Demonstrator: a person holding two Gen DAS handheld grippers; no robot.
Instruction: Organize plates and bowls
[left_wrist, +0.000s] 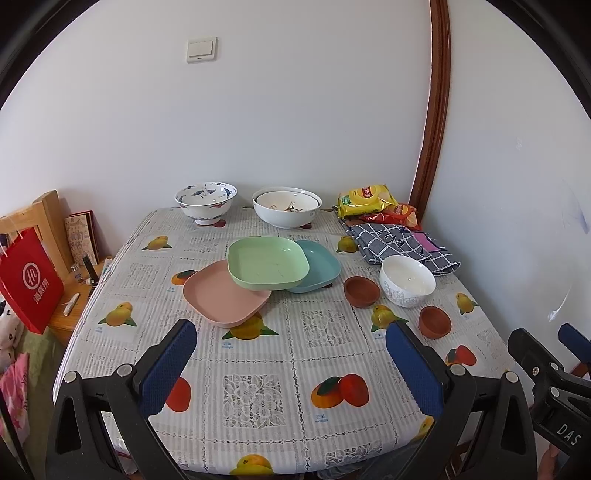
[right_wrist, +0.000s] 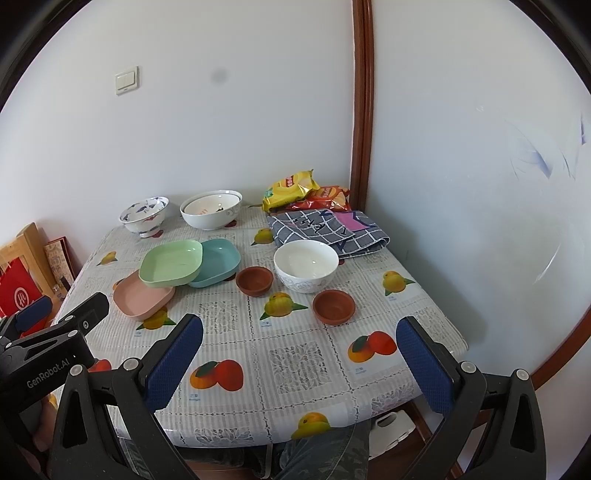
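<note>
On the fruit-print tablecloth (left_wrist: 258, 354), going left to right, a blue-and-white footed bowl (left_wrist: 205, 202) stands upright at the far edge, and a larger white bowl (left_wrist: 286, 207) with a second bowl nested inside sits beside it. Nearer, three rounded-square plates overlap: the pink plate (left_wrist: 221, 299) lies lowest at the left, the green plate (left_wrist: 266, 263) rests tilted on top of it and on the teal plate (left_wrist: 319, 266) at the right, so the row runs diagonally from near left to far right. Right of them a small brown bowl (left_wrist: 361, 291), a white patterned bowl (left_wrist: 407, 280) and a second brown bowl (left_wrist: 434, 322) all stand mouth up, near one another but apart. The left gripper (left_wrist: 291, 354) and right gripper (right_wrist: 299, 354) hover over the near edge, jaws spread wide, holding nothing.
</note>
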